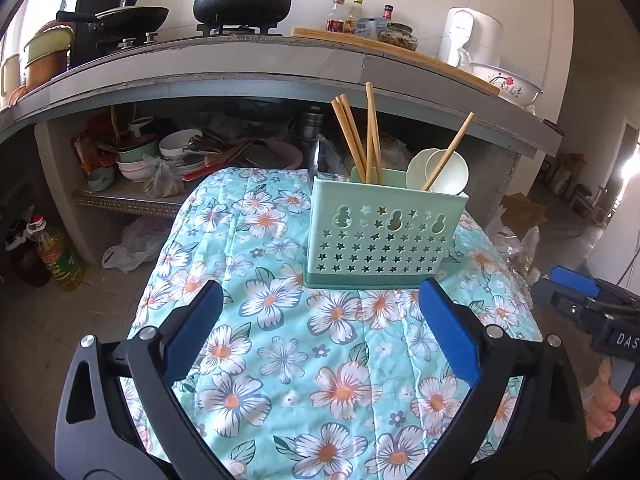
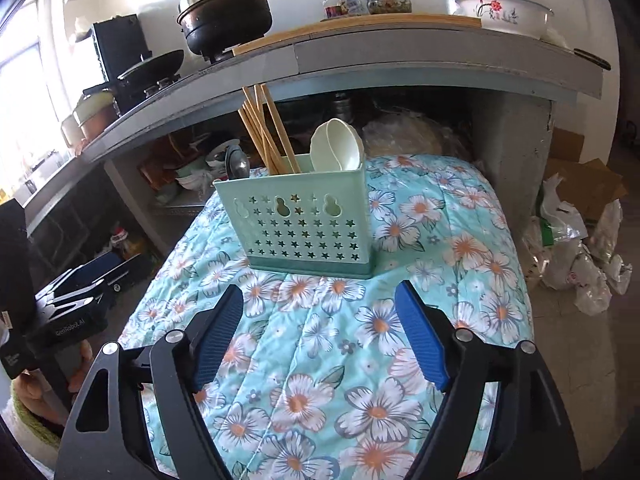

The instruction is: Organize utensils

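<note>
My left claw (image 1: 320,320) is spread wide with nothing between the blue pads, hanging over the flowered cloth (image 1: 280,360) on the desk. My right claw (image 2: 320,320) is also wide and empty, same cloth under it. The mint utensil holder (image 1: 380,236) stands upright on the cloth just ahead of both claws, star cutouts facing me. Wooden chopsticks (image 1: 356,140) stick up out of it; one more chopstick (image 1: 450,150) leans across the white spoons (image 1: 444,172) in the right compartment. In the right wrist view a metal spoon (image 2: 236,164) shows at the holder's left end, handle hidden inside. The holder's inner dividers are hidden. The right claw's body at the left view's edge reads "DAS", cut off. The left claw's body in the right view carries pale lettering, too blurred to read. Bottle labels on the stove counter (image 1: 240,68) are unreadable.
</note>
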The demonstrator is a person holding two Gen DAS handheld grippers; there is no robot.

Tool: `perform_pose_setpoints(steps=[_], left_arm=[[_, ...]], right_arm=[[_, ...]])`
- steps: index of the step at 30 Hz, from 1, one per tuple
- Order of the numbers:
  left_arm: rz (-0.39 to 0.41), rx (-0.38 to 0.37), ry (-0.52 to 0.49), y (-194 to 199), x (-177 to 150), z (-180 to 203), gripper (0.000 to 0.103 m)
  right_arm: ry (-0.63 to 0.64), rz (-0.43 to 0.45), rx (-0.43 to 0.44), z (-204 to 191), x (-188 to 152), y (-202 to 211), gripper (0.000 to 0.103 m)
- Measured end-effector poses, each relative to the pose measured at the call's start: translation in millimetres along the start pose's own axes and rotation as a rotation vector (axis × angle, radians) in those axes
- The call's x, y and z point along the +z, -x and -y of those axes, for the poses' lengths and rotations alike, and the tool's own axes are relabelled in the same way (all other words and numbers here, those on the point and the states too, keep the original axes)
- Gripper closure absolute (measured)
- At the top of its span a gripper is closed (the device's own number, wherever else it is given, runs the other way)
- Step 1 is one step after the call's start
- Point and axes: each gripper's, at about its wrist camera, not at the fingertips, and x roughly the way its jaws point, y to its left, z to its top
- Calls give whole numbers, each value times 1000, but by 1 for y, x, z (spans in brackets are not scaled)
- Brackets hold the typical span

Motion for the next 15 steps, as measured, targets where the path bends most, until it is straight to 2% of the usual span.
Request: perform_pose_setpoints(steps=[3,6,9,15], left_arm=[[14,66,-2,9,-1,6,8],[25,133,-28,17,1,12,8],[14,153,-43,23,4,14,8],[19,133,-32,36,5,20,8]], right_arm=[[-1,43,-37,-1,-5,15,14],[-10,68,-81,-2,-4,25,11],[-27,90,-117,0,-7,35,7],[-11,97,-168,-6,-13,47,7]])
